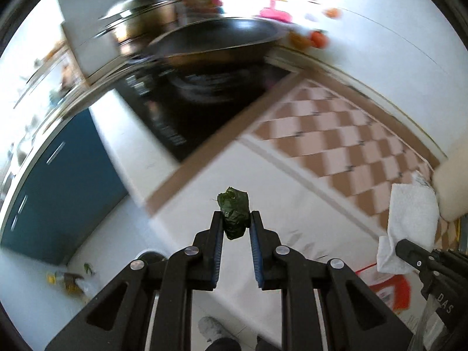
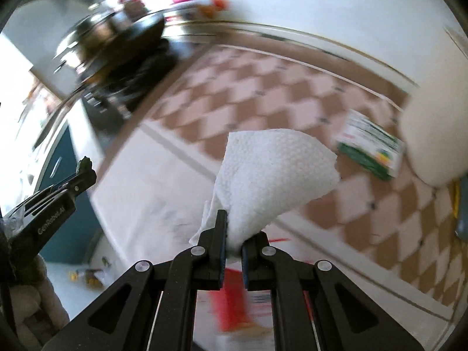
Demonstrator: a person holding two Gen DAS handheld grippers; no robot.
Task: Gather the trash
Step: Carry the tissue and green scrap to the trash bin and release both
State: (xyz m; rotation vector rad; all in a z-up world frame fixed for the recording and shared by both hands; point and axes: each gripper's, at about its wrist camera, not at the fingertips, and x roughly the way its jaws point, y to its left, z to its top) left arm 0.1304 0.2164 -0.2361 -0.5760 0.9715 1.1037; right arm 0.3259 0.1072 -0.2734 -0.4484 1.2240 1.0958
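Note:
A crumpled dark green wad (image 1: pixel 234 216), leaf-like, is pinched between the pads of my left gripper (image 1: pixel 236 215), which is shut on it above a white worktop (image 1: pixel 286 193). My right gripper (image 2: pixel 237 228) is shut on a white paper towel (image 2: pixel 275 172) that fans out above its fingers. From the left wrist view the right gripper (image 1: pixel 403 248) and its towel (image 1: pixel 409 219) show at the right edge. The left gripper (image 2: pixel 84 175) with the green wad (image 2: pixel 84 162) at its tip appears at the left of the right wrist view. Both views are motion-blurred.
A black cooktop (image 1: pixel 187 108) carries a dark pan (image 1: pixel 216 38) and a steel pot (image 1: pixel 131 20). Checkered tiles (image 1: pixel 336 134) hold a green-and-white box (image 2: pixel 371 143). A red-and-white package (image 2: pixel 234 298) lies below. Blue cabinet door (image 1: pixel 58 193), littered floor (image 1: pixel 70 280), a person's socked foot (image 1: pixel 210 327).

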